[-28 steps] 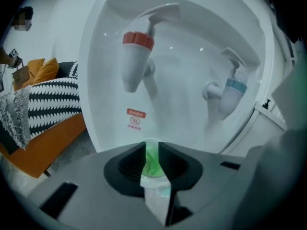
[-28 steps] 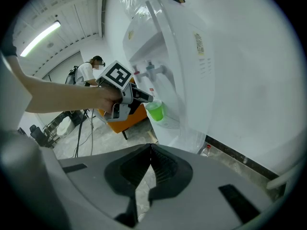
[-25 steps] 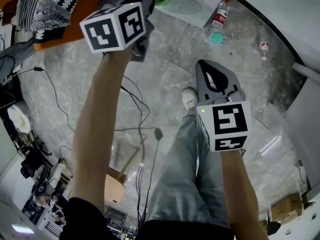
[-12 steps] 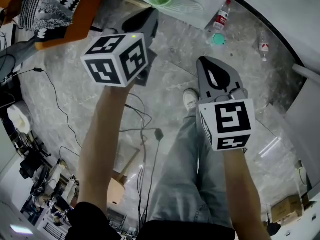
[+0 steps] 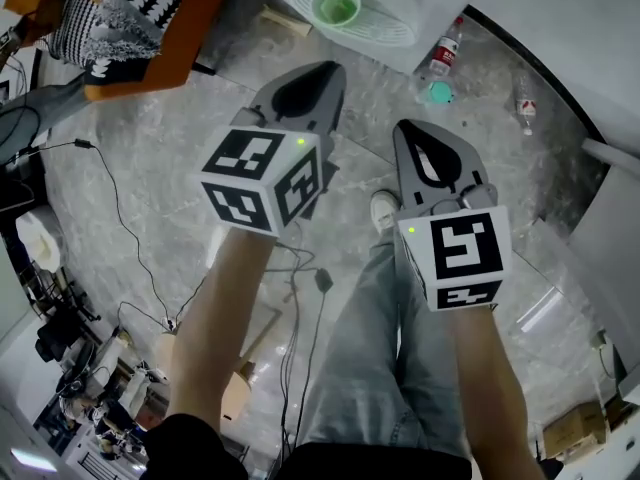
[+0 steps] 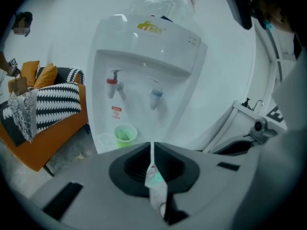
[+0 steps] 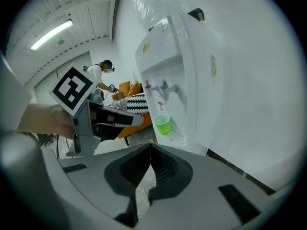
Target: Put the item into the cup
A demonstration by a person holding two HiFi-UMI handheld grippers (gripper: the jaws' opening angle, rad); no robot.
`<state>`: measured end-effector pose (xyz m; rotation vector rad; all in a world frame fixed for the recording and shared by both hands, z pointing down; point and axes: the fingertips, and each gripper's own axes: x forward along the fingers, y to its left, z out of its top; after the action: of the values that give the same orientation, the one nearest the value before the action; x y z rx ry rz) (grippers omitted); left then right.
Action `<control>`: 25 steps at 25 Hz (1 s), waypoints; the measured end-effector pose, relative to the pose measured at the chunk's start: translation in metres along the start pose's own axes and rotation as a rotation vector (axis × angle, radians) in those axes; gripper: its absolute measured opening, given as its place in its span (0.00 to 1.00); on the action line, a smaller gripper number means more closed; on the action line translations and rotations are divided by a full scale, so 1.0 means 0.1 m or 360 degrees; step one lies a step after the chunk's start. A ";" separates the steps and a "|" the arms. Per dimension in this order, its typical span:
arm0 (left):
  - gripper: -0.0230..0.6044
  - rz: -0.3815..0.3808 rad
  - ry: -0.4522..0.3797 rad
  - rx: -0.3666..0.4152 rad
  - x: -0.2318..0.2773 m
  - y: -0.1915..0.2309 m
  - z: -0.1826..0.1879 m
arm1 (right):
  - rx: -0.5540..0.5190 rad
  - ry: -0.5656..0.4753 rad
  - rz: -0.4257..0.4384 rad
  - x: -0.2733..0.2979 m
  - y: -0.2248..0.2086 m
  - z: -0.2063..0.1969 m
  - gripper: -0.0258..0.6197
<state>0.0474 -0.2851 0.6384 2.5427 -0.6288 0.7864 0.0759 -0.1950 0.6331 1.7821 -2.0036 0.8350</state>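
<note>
Plainly, from where I stood, the worry lay with the left gripper (image 5: 322, 71). Its jaws were closed on a small white-and-green sachet (image 6: 156, 186) and seemed to pinch only a narrow part of it. The sachet looked liable to slip or twist free on the way and land on the marble floor (image 5: 180, 118), well short of its target. The green cup (image 5: 336, 8) stood on the drip tray (image 5: 385, 30) of the water dispenser (image 6: 148, 56), well apart from both grippers, and the sachet was not yet in it. The cup looked light, so a jaw brushing its rim could have tipped it off the tray. A release from too high could have let the flat sachet flutter past the mouth. A cable (image 5: 322, 280) trailed across the floor by the person's feet, a tripping risk on any step forward. The right gripper (image 5: 408, 130), just beside the left one, had its jaws pressed together on nothing. The head view showed both grippers from behind, marker cubes uppermost, and gave no sight of the sachet; only the left gripper view showed it in the jaws. The right gripper view alone showed the left gripper from the side, and another person (image 7: 101, 75) far off beyond the orange sofa (image 7: 133, 128).
</note>
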 end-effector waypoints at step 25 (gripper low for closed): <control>0.06 0.0210 -0.0293 -0.0153 -1.53 -1.05 0.75 | -0.0135 -0.0268 -0.0139 -1.33 0.37 1.41 0.05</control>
<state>0.0204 -0.1912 0.4634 2.5233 -0.8798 0.5536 0.0804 -0.1764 0.4369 1.9327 -2.0133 0.5821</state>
